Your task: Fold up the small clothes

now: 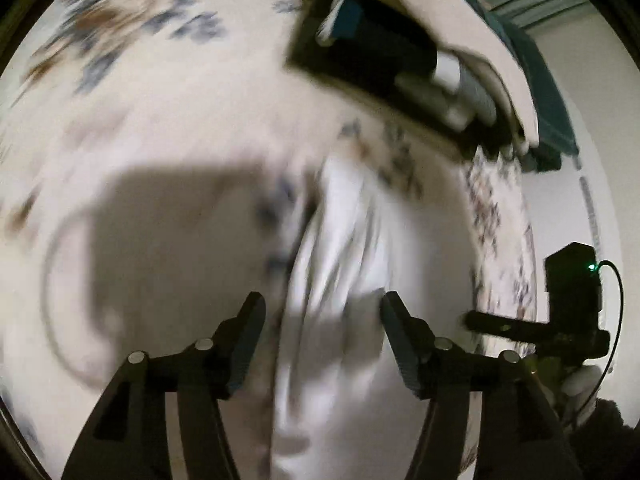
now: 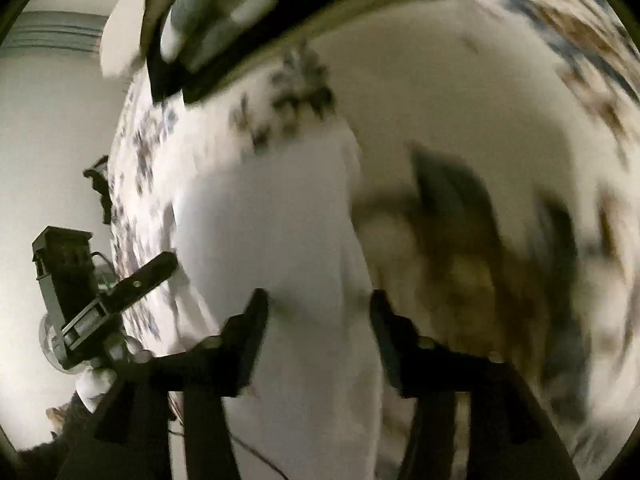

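Observation:
A small white garment (image 1: 340, 264) lies crumpled on a floral-patterned bedsheet (image 1: 160, 100). My left gripper (image 1: 322, 308) is open just above it, jaws wide apart with nothing between them. In the right wrist view the same white garment (image 2: 272, 216) lies flatter on the sheet (image 2: 460, 92). My right gripper (image 2: 316, 304) is open above its near part and holds nothing. The right gripper also shows at the left wrist view's right edge (image 1: 520, 326); the left gripper shows at the right wrist view's left edge (image 2: 132, 284). Both views are motion-blurred.
A black box holding folded clothes (image 1: 384, 60) stands at the far side of the bed; it also shows in the right wrist view (image 2: 208, 32). The bed's edge (image 1: 516, 240) runs beside a white wall (image 1: 568, 200). A dark brown print (image 2: 480, 256) marks the sheet.

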`<control>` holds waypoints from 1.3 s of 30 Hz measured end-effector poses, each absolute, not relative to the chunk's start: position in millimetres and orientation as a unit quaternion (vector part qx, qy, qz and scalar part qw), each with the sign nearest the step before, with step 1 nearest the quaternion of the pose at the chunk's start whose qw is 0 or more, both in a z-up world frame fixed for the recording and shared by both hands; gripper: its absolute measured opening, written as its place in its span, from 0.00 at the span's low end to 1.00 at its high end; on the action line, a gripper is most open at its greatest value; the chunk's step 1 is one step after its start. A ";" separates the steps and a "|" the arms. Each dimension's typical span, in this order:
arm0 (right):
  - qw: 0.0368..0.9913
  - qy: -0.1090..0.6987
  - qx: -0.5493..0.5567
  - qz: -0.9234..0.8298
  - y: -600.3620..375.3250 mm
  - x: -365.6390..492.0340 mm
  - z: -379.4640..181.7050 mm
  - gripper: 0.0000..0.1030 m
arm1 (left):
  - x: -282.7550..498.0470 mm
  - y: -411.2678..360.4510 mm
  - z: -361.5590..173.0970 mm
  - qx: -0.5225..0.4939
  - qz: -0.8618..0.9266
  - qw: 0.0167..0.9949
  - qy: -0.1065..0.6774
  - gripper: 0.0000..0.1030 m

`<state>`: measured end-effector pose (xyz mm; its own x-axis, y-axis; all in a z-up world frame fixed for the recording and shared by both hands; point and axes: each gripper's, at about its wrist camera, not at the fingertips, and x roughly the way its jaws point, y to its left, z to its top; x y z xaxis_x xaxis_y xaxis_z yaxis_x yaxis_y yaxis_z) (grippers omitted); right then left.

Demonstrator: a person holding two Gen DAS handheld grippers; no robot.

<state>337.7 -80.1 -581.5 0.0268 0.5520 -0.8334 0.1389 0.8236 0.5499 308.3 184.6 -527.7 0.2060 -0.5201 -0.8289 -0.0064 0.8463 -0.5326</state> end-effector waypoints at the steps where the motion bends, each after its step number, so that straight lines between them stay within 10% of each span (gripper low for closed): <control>1: 0.656 0.688 0.272 0.149 -86.6 313.9 -583.4 0.65 | 289.3 188.1 -527.0 -0.219 -0.168 0.742 0.611 0.56; 12: 0.531 0.752 0.378 0.102 -106.5 117.8 -635.8 0.65 | 96.9 216.2 -549.8 -0.266 -0.140 0.647 0.701 0.56; 24: 0.483 0.739 0.453 0.119 -94.2 64.9 -668.9 0.64 | 64.0 199.6 -561.3 -0.342 -0.159 0.624 0.685 0.54; 26: 0.483 0.738 0.453 0.128 -99.4 61.5 -668.3 0.32 | 61.3 199.9 -559.0 -0.352 -0.155 0.629 0.675 0.47; 27: 0.483 0.738 0.452 0.133 -106.7 58.0 -666.5 0.21 | 57.6 203.2 -558.5 -0.349 -0.154 0.631 0.675 0.17; 29: 0.485 0.729 0.461 0.143 -113.6 61.4 -658.9 0.10 | 54.0 207.3 -554.7 -0.358 -0.160 0.630 0.670 0.09; 39: 0.521 0.669 0.496 0.185 -131.6 101.8 -586.1 0.07 | 100.4 211.8 -495.1 -0.445 -0.185 0.653 0.585 0.07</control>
<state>101.8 -131.6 -586.1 0.0365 0.8567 -0.5144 0.4719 0.4390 0.7646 100.4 211.8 -495.1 0.2474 -0.7618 -0.5988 -0.2784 0.5361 -0.7970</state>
